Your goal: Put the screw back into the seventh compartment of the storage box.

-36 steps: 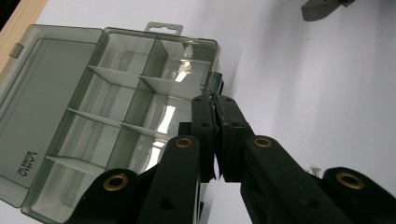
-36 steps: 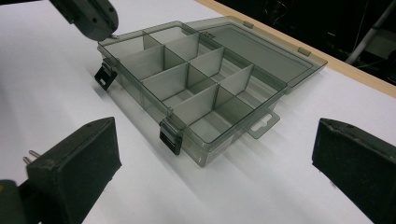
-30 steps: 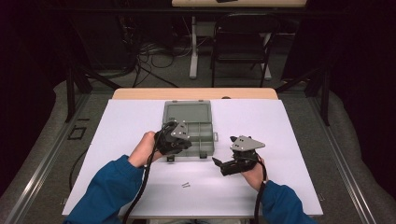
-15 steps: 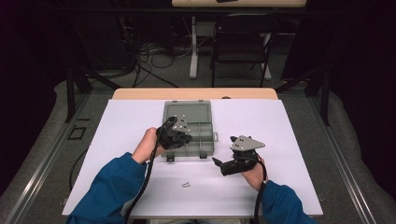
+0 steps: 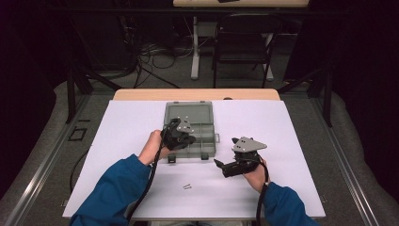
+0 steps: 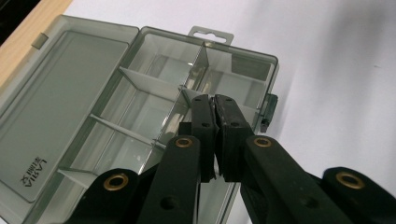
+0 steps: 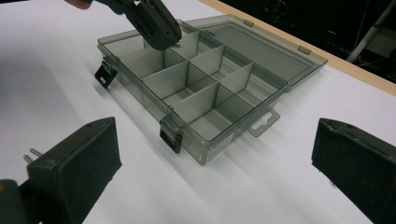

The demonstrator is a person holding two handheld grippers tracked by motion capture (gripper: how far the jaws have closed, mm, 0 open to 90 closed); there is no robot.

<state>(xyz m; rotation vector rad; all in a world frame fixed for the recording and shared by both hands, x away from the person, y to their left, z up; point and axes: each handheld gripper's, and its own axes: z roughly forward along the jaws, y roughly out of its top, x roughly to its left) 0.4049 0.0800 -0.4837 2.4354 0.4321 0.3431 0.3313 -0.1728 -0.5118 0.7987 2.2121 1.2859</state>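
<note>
My left gripper (image 5: 184,136) dips into the open compartment box (image 5: 190,114); my right gripper (image 5: 225,165) hovers just right of it; two screws (image 5: 187,186) lie nearer me.

Open box (image 5: 201,123) mid-table — left gripper (image 5: 181,140) over it, right gripper (image 5: 221,165) beside (screws (image 5: 187,186) nearer).

A light wooden surface (image 5: 141,94) is almost wholly covered by a white sheet (image 5: 291,141). On the sheet lies an open, smoky-grey transparent plastic compartment box (image 5: 205,143), its lid laid flat behind it, and near the front edge, two small metal screws (image 5: 187,186).
</note>
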